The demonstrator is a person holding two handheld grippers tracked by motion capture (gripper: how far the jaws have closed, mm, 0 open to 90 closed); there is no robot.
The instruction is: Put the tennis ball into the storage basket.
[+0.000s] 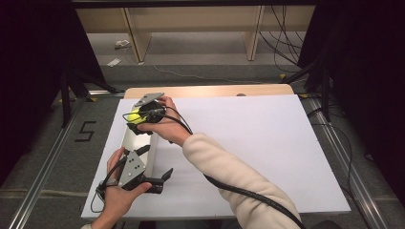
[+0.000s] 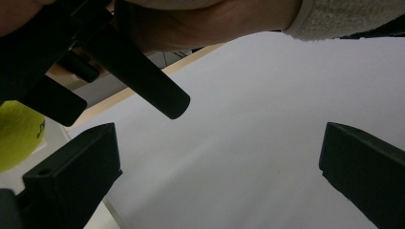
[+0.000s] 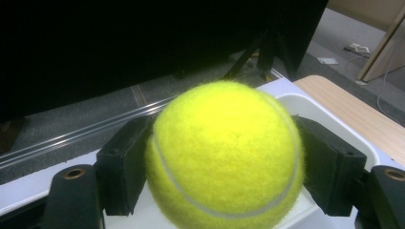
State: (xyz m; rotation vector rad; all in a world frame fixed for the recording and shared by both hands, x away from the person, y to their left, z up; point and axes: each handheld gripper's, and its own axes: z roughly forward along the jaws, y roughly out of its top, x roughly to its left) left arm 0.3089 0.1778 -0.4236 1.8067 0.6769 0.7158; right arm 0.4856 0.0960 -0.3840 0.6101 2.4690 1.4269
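Right gripper (image 1: 135, 116) is clamped on the tennis ball (image 3: 224, 155), one jaw pressed on each flank so the ball sits squarely between them and can't roll out. It hangs over the far end of the white tray (image 1: 128, 139), ball just above the tray's inside; whether it touches the tray floor can't be told. In the right gripper view the tray rim (image 3: 315, 107) curves just behind the ball, so the grip looks set for lowering into or lifting out of the tray, which of the two I can't say. Left gripper (image 1: 165, 179) is at the tray's near end, beside its right wall, jaws apart and holding nothing, pointed away over the white board (image 1: 248, 143), likely parked clear so the right arm can cross over the tray. In the left gripper view the ball (image 2: 16, 133) shows at far left beyond its own jaw.
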